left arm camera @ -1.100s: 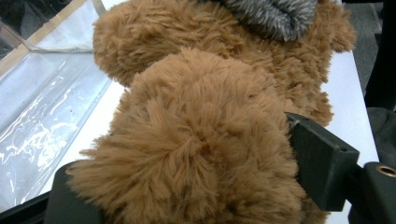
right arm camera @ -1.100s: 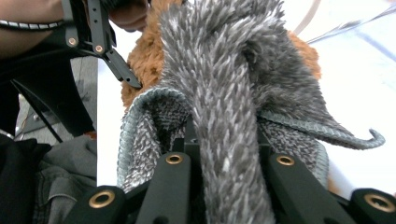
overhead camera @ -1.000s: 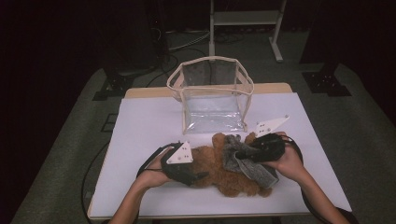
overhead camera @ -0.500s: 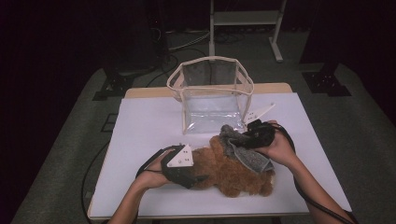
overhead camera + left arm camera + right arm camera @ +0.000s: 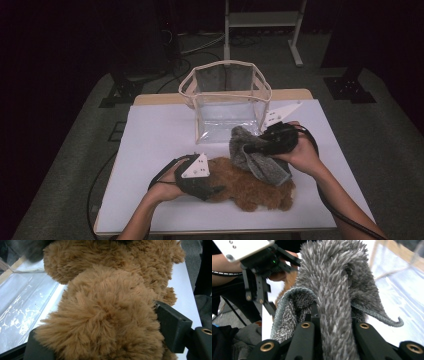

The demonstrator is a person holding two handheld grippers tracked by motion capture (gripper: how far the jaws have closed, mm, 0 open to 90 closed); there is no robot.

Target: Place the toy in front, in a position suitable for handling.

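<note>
A brown plush toy (image 5: 252, 189) lies on the white table (image 5: 155, 135) in front of the person. My left gripper (image 5: 216, 190) is shut on its left end; in the left gripper view brown fur (image 5: 105, 315) bulges between the two black jaws. A grey fuzzy cloth (image 5: 257, 159) hangs from my right gripper (image 5: 248, 148), lifted above the toy's right half with its lower end still touching the fur. The right gripper view has that cloth (image 5: 334, 290) pinched between the shut jaws, draping over both sides.
An open clear plastic bag with a cream rim (image 5: 227, 100) stands upright at the back middle of the table, just behind the right gripper. A metal stand (image 5: 262, 20) and dark floor lie beyond the table.
My right gripper has risen and moved back toward the clear bag, pulling the grey cloth up off the plush toy. The left gripper has kept still on the toy.
</note>
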